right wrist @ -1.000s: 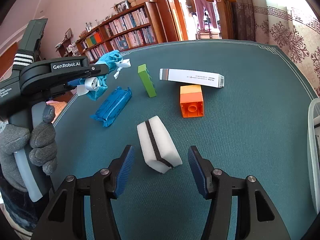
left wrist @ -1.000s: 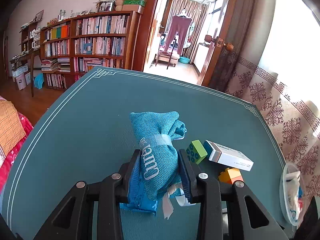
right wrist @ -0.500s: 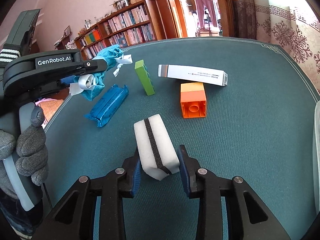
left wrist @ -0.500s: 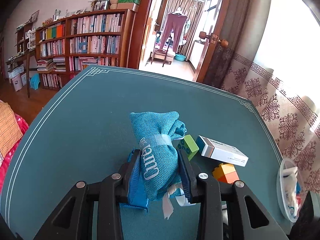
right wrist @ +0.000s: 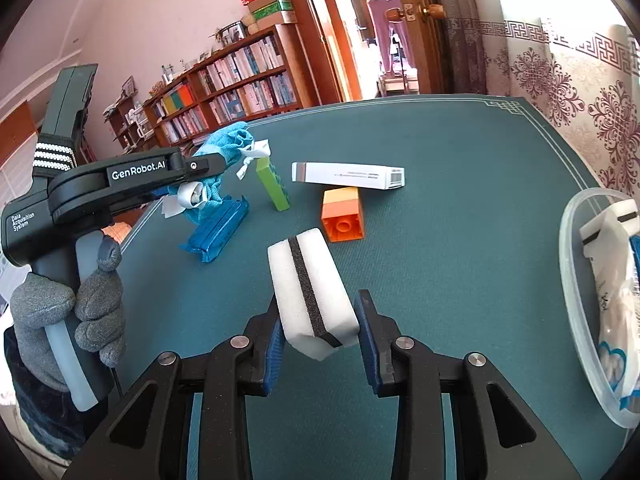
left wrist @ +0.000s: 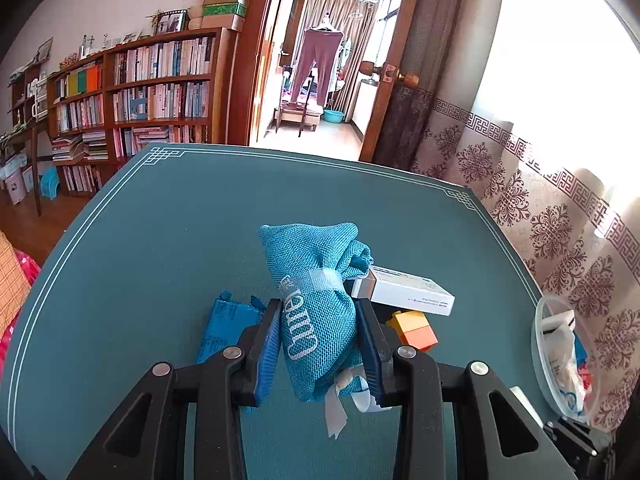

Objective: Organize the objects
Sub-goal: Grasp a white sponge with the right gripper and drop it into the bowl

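Observation:
My left gripper (left wrist: 318, 340) is shut on a blue mesh pouch (left wrist: 310, 292) with white lettering, held above the green table (left wrist: 160, 240). The same pouch (right wrist: 224, 148) shows in the right wrist view, clamped in that gripper (right wrist: 208, 168), which a grey-gloved hand (right wrist: 76, 304) carries. My right gripper (right wrist: 318, 336) is shut on a white sponge (right wrist: 308, 284) with a black stripe, lifted off the table. On the table lie a blue packet (right wrist: 218, 232), a green brick (right wrist: 274, 186), an orange brick (right wrist: 344, 220) and a long white box (right wrist: 348, 176).
A clear plastic bowl (right wrist: 576, 280) at the table's right edge holds a second striped sponge (right wrist: 604, 228) and a white bag. The blue packet (left wrist: 220, 328), white box (left wrist: 404, 290) and orange brick (left wrist: 416, 330) lie just under my left gripper. A bookshelf and an open doorway stand beyond the table.
My right gripper closed on the white sponge and raised it off the table. The left gripper carried the pouch rightward, over the blue packet and toward the white box.

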The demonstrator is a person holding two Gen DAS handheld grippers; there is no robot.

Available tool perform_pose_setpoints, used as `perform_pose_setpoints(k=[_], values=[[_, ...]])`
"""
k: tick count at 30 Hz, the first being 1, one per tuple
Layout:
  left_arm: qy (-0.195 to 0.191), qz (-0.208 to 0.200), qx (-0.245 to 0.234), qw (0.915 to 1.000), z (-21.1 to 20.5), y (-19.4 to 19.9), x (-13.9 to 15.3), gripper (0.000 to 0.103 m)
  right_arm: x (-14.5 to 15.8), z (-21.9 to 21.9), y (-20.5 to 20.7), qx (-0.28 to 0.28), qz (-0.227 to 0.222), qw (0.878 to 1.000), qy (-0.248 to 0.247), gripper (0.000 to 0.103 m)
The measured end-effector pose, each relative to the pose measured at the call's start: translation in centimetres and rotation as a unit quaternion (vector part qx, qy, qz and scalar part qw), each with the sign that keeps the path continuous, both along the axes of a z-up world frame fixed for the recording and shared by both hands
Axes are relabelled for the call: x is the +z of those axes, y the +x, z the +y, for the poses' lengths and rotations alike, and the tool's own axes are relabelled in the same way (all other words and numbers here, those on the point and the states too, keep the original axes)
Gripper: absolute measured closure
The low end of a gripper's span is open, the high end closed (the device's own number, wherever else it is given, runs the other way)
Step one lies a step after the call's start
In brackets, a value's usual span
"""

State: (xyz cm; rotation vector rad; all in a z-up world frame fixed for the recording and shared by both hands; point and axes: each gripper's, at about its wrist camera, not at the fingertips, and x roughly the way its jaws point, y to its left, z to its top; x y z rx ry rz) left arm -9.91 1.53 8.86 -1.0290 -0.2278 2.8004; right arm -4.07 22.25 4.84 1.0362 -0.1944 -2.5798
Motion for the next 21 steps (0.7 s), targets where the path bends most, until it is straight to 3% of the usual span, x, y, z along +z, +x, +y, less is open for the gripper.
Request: perform_pose_setpoints(k=[13,21], values=[[-0.009,-0.007,-0.057,0.9983,3.7,1.6,-0.4,0.065,2.5,9.5,3.2,-0.118,0.022,0.993,0.005,0.069],[-0.022,-0.011,-0.087,0.9959,6.4,2.4,-0.6,0.065,3.1,16.0,5.0,-0.212,0.029,0.977,0.015,0.069]])
